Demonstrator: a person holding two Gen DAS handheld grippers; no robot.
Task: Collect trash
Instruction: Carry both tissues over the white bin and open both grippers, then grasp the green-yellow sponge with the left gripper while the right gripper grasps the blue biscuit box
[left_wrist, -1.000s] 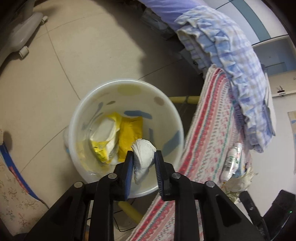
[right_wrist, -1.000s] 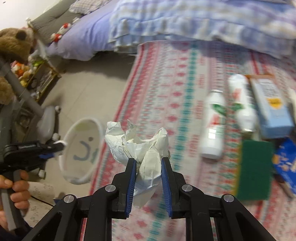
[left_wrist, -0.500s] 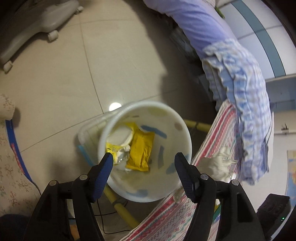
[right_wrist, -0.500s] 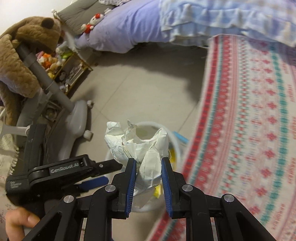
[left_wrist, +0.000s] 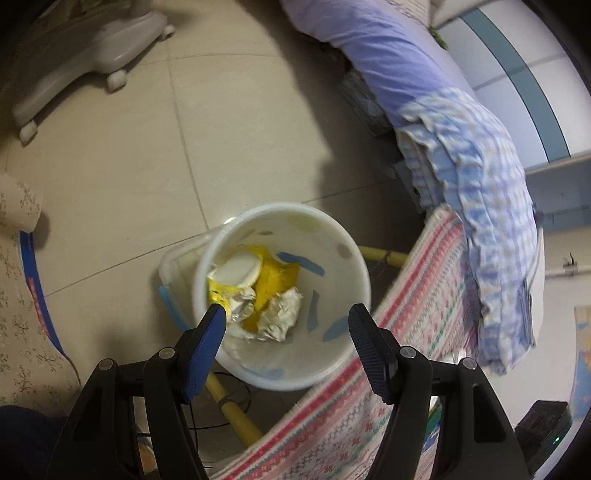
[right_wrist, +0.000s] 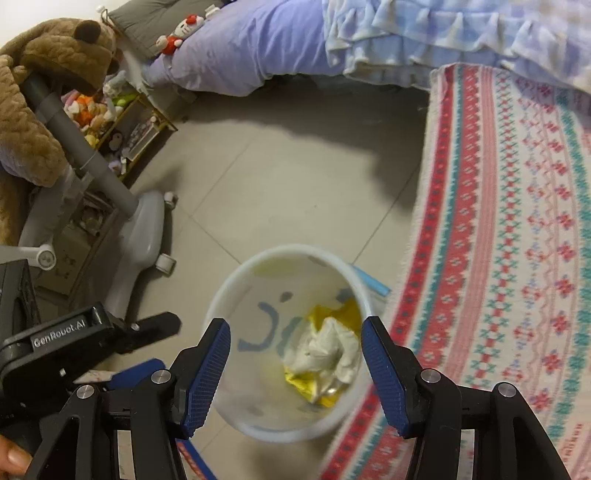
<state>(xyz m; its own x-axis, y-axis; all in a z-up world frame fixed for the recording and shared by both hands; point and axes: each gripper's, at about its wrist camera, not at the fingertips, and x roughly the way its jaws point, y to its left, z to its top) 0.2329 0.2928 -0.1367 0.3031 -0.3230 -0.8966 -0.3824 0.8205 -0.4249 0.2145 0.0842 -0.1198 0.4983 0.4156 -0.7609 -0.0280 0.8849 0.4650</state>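
while my left tongs (left_wrist: 286, 323) hang over the white bin (left_wrist: 332, 229), their blue pads spread wide and holding nothing, that wrist view shows the trash down inside: a crumpled white paper wad (left_wrist: 280, 314) near the bin's middle, a yellow wrapper (left_wrist: 273, 280) under it, and a pale round lid-like piece (left_wrist: 236, 271) toward ten o'clock of the wad. the bin stands on the tile floor (left_wrist: 129, 166), with the striped blanket (left_wrist: 424, 295) hanging at its four o'clock side, close to the rim or touching it, i cannot tell which.

from the right wrist, my right tongs (right_wrist: 295, 350) are just as wide and empty, poised above the same bin (right_wrist: 229, 291). crumpled white paper (right_wrist: 325, 350) lies on the yellow wrapper (right_wrist: 317, 391) toward the bin's four o'clock wall, though blur softens it. my left tool's black body (right_wrist: 74, 332) sits at nine o'clock, well apart from the rim.

i judge both drops done. to finish well i'd lift each tong straight up before swinging away toward the blanket (right_wrist: 498, 221), so no finger clips the rim and tips the light bin, and i'd keep the two tools from crossing.
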